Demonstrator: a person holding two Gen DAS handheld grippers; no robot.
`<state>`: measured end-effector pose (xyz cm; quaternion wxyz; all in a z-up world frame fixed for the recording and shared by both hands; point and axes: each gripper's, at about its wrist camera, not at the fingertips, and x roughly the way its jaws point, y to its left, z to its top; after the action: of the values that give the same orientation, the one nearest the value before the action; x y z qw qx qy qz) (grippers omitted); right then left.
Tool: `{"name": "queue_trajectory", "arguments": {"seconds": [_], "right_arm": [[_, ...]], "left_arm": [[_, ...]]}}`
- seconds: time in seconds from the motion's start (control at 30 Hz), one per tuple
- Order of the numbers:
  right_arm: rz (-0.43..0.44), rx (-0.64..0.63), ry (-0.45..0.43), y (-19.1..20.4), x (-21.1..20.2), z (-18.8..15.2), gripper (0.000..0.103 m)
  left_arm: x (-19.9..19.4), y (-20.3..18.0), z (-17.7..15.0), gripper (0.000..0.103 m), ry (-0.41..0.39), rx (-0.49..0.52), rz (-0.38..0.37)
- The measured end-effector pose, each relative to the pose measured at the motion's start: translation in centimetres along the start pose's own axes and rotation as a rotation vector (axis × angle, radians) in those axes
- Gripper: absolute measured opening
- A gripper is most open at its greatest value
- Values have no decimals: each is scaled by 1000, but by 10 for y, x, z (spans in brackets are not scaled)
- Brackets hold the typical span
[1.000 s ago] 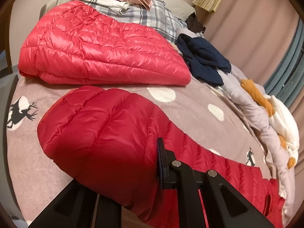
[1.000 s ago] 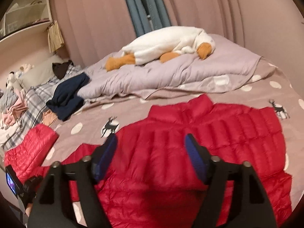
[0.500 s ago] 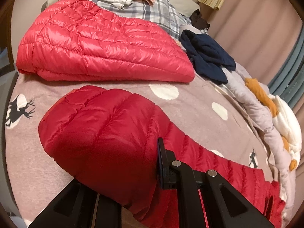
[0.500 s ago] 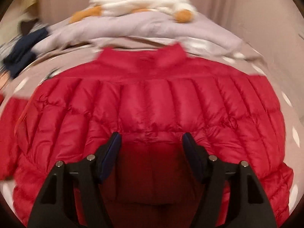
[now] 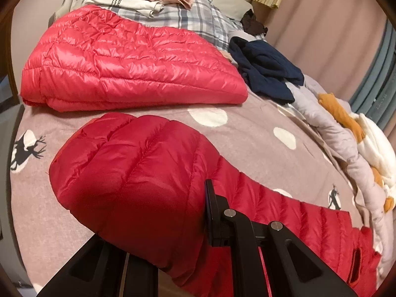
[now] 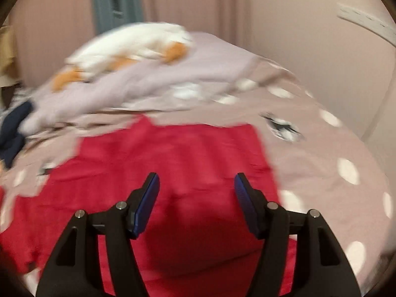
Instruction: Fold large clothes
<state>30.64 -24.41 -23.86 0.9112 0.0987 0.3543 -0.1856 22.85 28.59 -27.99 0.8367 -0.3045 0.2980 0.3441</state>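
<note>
We have the red jacket (image 5: 138,188) spread on the bed (image 5: 247,143), its sleeve bunched in our left tongs (image 5: 173,225), which are clamped shut on it. Our right tongs (image 6: 196,185) have just been narrowing, half open over the jacket's body, nothing between them. It looks light, puffy and slick; we judge a pinch at a hem or seam holds best.

the right wrist view is motion-blurred, and the red jacket (image 5: 138,188) hides the left gripper's (image 5: 198,212) left finger.
</note>
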Motion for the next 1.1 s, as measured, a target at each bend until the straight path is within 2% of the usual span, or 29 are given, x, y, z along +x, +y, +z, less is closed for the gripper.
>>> {"name": "queue_trajectory", "arguments": {"seconds": [0.1, 0.13, 0.23, 0.27, 0.3, 0.37, 0.43, 0.47, 0.5, 0.53, 0.57, 0.63, 0.7, 0.8, 0.9, 0.97, 1.03, 1.1], "right_arm": [[-25, 13, 155, -16, 50, -20, 63], [-43, -8, 183, -16, 63, -31, 63], [-65, -53, 135, -10, 54, -37, 58], [-45, -43, 132, -11, 46, -31, 47], [-15, -26, 121, -16, 36, -23, 41], [46, 19, 50, -31, 5, -4, 41], [54, 32, -53, -45, -29, 8, 40], [43, 25, -114, -55, -50, 11, 35], [31, 25, -144, -62, -63, 11, 18], [24, 28, -157, -70, -69, 11, 11], [21, 41, -162, -84, -75, 11, 8], [21, 75, -161, -104, -84, 5, 8], [5, 117, -154, -123, -90, -2, 8], [19, 151, -136, -143, -94, -14, 8], [-4, 182, -119, -163, -98, -19, 8], [-17, 200, -119, -177, -104, -22, 9], [-24, 209, -123, -189, -110, -24, 9], [-16, 214, -129, -198, -117, -25, 11]], "left_arm": [[0, 0, 0, 10, -1, 3, 0], [1, -1, 0, 10, -1, 7, 6], [-2, -3, 2, 10, -1, 16, 19], [-7, -4, 4, 10, -20, 14, 9], [-12, -6, 5, 10, -38, 12, -2], [-28, -13, 4, 10, -98, 49, -14], [-38, -24, -1, 10, -128, 107, -3], [-44, -34, -5, 10, -138, 156, -3], [-49, -42, -8, 10, -144, 186, -12], [-56, -52, -12, 10, -149, 214, -31], [-67, -63, -16, 10, -159, 234, -52], [-86, -86, -20, 10, -179, 278, -71], [-110, -122, -26, 10, -219, 365, -73], [-160, -171, -39, 10, -268, 438, -185], [-206, -216, -66, 10, -329, 513, -251], [-228, -240, -89, 10, -317, 545, -319], [-244, -262, -115, 11, -262, 563, -392], [-251, -274, -137, 11, -230, 580, -427]]}}
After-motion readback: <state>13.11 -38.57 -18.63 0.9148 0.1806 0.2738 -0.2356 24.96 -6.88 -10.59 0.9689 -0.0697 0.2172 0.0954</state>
